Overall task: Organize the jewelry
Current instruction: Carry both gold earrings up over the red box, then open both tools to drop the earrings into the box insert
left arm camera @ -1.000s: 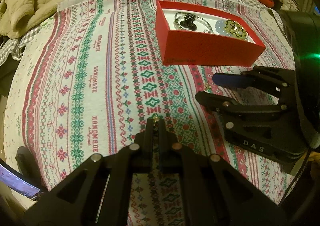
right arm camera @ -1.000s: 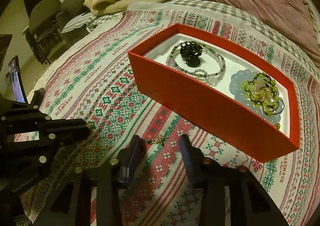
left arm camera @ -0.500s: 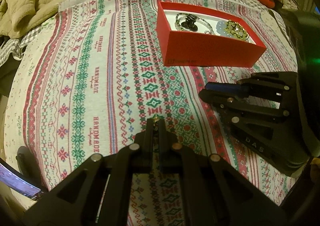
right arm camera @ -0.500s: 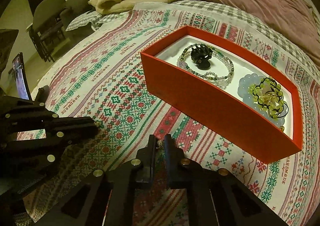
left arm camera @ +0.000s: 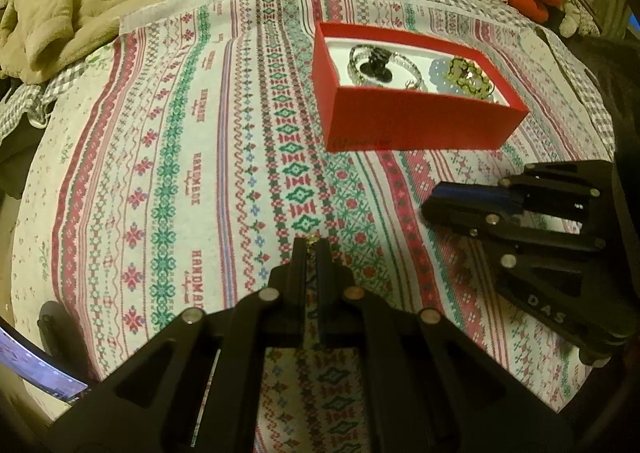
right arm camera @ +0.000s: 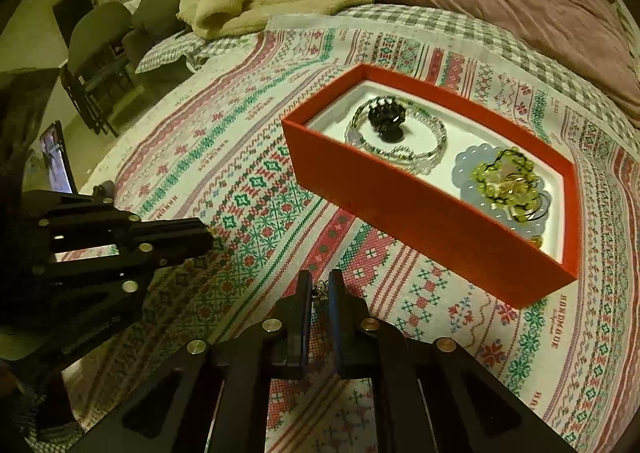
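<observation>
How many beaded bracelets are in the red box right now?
2. A pale beaded bracelet lies at the left end of the red box, ringed around a black piece; a yellow-green one rests on the scalloped card. The near wall may hide more.

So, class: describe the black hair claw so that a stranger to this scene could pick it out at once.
Find the red box on the patterned cloth. At the end of its white interior away from the yellow-green beads, a clear bead bracelet forms a ring. The hair claw sits within that ring: the only black, toothed item there.
</observation>
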Motion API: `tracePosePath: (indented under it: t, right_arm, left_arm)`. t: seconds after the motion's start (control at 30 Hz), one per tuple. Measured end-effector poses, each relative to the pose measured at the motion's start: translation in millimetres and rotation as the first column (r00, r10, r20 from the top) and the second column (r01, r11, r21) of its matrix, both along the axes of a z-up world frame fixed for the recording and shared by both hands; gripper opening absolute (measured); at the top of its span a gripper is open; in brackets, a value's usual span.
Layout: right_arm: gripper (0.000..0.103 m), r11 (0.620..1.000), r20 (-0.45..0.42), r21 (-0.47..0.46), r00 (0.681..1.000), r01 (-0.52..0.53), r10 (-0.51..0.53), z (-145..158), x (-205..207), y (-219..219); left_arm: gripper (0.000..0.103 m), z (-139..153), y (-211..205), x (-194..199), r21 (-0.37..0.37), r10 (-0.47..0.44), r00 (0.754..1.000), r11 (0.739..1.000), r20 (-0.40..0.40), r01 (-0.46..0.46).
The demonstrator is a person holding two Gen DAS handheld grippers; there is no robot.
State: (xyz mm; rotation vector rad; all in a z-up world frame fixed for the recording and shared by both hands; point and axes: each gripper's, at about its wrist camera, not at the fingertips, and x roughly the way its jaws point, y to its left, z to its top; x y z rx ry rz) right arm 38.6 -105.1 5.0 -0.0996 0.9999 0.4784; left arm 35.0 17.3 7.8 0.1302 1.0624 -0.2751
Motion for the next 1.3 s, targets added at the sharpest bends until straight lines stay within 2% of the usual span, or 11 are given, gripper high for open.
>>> tracePosePath:
  t: [0.33, 0.63, 0.93, 1.3]
  right_arm:
    - [0.008, 0.996, 0.05, 0.061, 0.997, 0.06, -0.063, 35, 2, -22]
    - [0.008, 0.982, 0.074, 0.121, 0.985, 0.148, -0.157, 56, 24, -48]
    - [0.008, 0.966, 0.033, 0.144, 0.975, 0.215, -0.221, 47, 47, -62]
    - [0.011, 0.961, 0.006, 0.145, 0.971, 0.237, -0.241, 39, 56, -71]
  left_arm:
    - [0.005, 28, -11, 9, -0.045, 0.004, 0.998, 0.999, 0.069, -0.001]
    - [0.005, 46, -31, 28, -0.1, 0.003, 0.987, 0.995, 0.158, 0.013]
    - [0.005, 44, -50, 57, -0.141, -0.006, 0.98, 0.989, 0.199, 0.035]
    - [0.006, 28, -61, 67, -0.091, -0.023, 0.98, 0.995, 0.198, 0.041]
